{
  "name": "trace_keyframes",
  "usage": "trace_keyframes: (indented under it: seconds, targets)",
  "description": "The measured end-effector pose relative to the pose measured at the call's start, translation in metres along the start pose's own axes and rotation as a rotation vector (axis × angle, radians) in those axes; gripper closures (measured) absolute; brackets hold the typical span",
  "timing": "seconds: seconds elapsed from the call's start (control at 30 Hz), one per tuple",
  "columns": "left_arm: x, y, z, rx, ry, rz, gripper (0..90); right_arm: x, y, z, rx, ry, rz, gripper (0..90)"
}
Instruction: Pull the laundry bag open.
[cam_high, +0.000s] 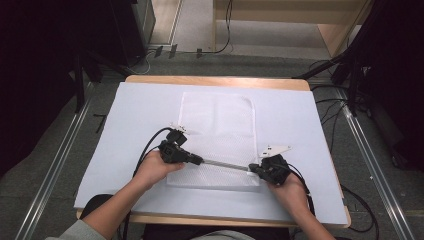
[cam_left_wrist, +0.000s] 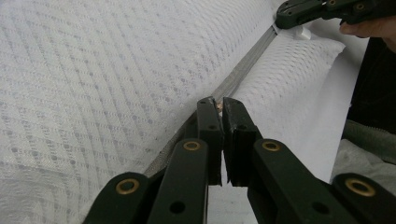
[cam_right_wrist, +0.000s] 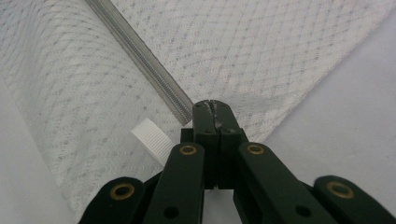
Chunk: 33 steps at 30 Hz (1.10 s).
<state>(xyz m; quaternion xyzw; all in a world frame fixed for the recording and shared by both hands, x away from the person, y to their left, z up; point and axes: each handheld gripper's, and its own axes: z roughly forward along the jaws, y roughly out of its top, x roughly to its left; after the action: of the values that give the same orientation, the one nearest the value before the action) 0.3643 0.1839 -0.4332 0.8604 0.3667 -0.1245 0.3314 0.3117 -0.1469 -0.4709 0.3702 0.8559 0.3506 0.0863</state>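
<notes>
White mesh bag (cam_high: 217, 135) flat mid-surface, zipper (cam_high: 226, 165) along near edge. Left claw (cam_high: 199, 160) pinching zipper slider; right claw (cam_high: 251, 169) clamped on bag's right end. Risk: slider slipping from pinch, or mesh bunching and jamming teeth if tension slackens.

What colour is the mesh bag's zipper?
Grey zipper on a white mesh bag, clearest in the right gripper view.
</notes>
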Motion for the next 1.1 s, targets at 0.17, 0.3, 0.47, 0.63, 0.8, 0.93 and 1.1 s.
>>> trace_keyframes:
  seconds: [0.17, 0.3, 0.47, 0.63, 0.8, 0.93, 1.1]
  targets:
    - [0.001, -0.001, 0.000, 0.004, -0.004, -0.001, 88.1, -0.001, 0.000, 0.000, -0.002, 0.007, 0.005, 90.0]
    - [0.002, -0.002, -0.002, 0.012, 0.024, 0.001, 88.1, -0.001, 0.000, 0.000, -0.004, 0.007, 0.002, 90.0]
    - [0.009, -0.007, -0.008, -0.003, 0.009, -0.023, 88.1, -0.001, 0.000, 0.000, -0.003, 0.008, 0.002, 90.0]
    - [0.010, -0.009, -0.012, -0.005, 0.012, -0.021, 88.1, -0.001, 0.000, 0.000, -0.001, 0.009, -0.002, 90.0]
    - [0.015, -0.013, -0.019, -0.015, 0.024, -0.040, 88.1, -0.002, -0.001, 0.000, -0.009, 0.011, -0.012, 90.0]
    - [0.018, -0.018, -0.024, -0.024, 0.017, -0.052, 88.1, -0.002, -0.001, 0.000, -0.009, 0.011, -0.012, 90.0]
    - [0.018, -0.019, -0.026, -0.027, 0.019, -0.047, 88.1, -0.002, -0.001, 0.000, -0.008, 0.014, -0.017, 90.0]
